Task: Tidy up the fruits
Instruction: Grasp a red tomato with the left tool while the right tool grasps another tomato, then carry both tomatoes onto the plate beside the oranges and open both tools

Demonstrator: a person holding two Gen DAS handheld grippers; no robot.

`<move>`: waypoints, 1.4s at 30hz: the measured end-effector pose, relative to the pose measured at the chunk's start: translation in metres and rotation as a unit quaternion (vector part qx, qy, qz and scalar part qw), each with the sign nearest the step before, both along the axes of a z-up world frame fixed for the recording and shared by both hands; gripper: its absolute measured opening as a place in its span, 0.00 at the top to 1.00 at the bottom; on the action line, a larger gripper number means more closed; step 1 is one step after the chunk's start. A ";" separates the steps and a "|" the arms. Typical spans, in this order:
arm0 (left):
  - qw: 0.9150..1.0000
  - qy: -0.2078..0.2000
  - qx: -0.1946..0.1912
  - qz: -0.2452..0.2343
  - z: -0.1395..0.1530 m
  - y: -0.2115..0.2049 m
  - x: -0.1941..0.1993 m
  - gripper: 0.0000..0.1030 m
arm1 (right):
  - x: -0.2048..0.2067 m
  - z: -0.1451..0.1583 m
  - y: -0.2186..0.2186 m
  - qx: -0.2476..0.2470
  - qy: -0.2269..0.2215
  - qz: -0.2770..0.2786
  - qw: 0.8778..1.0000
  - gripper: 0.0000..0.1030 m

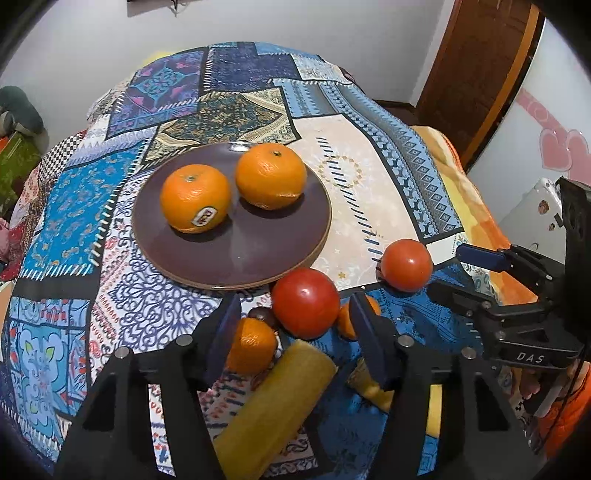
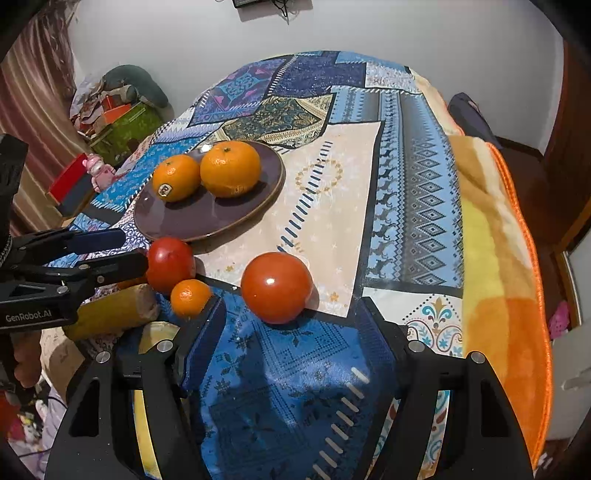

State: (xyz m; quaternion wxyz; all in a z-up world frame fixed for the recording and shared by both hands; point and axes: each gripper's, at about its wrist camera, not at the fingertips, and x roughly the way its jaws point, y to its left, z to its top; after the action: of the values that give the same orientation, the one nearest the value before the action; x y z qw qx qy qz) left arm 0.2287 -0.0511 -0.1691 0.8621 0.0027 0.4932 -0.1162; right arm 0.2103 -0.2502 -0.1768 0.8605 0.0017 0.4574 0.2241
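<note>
Left wrist view first: nearest the lens, a yellow corn cob lies on the patterned tablecloth, running up between the two fingers of the left gripper. Those jaws stand partly apart with the near tomato just ahead of and between the tips; neither pad visibly presses on it, so it lies free on the cloth. A small mandarin sits close against the inner side of the left finger, with a dark round fruit just behind it, and another small mandarin peeks out beside the other finger, partly hidden. Farther right, the second tomato rests on the cloth, apart from the first, and the right gripper reaches in from the right edge toward it. In the right wrist view that gripper's jaws are spread wide and empty, the second tomato lying just beyond and between the fingertips, untouched. Beyond the loose fruit sits a dark purple plate, bearing two large oranges: the stickered orange on the left and the plain orange beside it, close together. Behind the table stand a pale wall and a brown door.
</note>
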 end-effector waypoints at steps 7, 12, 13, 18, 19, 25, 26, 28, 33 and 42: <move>1.000 0.017 -0.002 0.005 -0.011 -0.005 0.013 0.46 | 0.007 -0.007 0.006 0.010 0.006 0.005 1.000 0.34; 0.999 0.036 -0.007 0.005 -0.022 -0.008 0.022 0.46 | 0.014 -0.015 0.013 0.010 0.015 0.015 1.000 0.38; 0.999 0.039 -0.007 0.005 -0.024 -0.009 0.024 0.47 | 0.015 -0.017 0.015 0.010 0.017 0.016 1.000 0.39; 0.999 0.039 -0.009 0.006 -0.028 -0.012 0.025 0.52 | 0.020 -0.022 0.019 0.012 0.026 0.019 0.999 0.48; 0.999 0.039 -0.007 0.004 -0.029 -0.012 0.025 0.52 | 0.021 -0.023 0.019 0.012 0.030 0.018 0.999 0.52; 0.999 0.040 -0.015 0.007 -0.027 -0.009 0.023 0.53 | 0.019 -0.023 0.018 0.022 0.031 0.015 0.999 0.55; 0.999 0.040 -0.017 0.006 -0.026 -0.009 0.023 0.53 | 0.018 -0.022 0.018 0.022 0.030 0.014 0.999 0.55; 0.999 0.037 -0.024 0.002 -0.024 -0.009 0.020 0.53 | 0.017 -0.018 0.017 0.024 0.027 0.013 0.999 0.55; 0.999 0.023 -0.022 -0.002 -0.014 -0.010 0.014 0.53 | 0.017 -0.007 0.016 0.030 0.015 0.009 0.999 0.55; 0.999 -0.022 -0.030 0.020 0.023 0.012 0.011 0.53 | 0.021 0.020 0.031 0.037 -0.016 0.021 0.999 0.55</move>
State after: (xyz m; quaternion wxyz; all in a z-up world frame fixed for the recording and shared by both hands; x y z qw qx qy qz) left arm 0.2398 -0.0393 -0.1461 0.8745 -0.0310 0.4705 -0.1136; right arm 0.2314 -0.2193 -0.1572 0.8624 0.0205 0.4346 0.2589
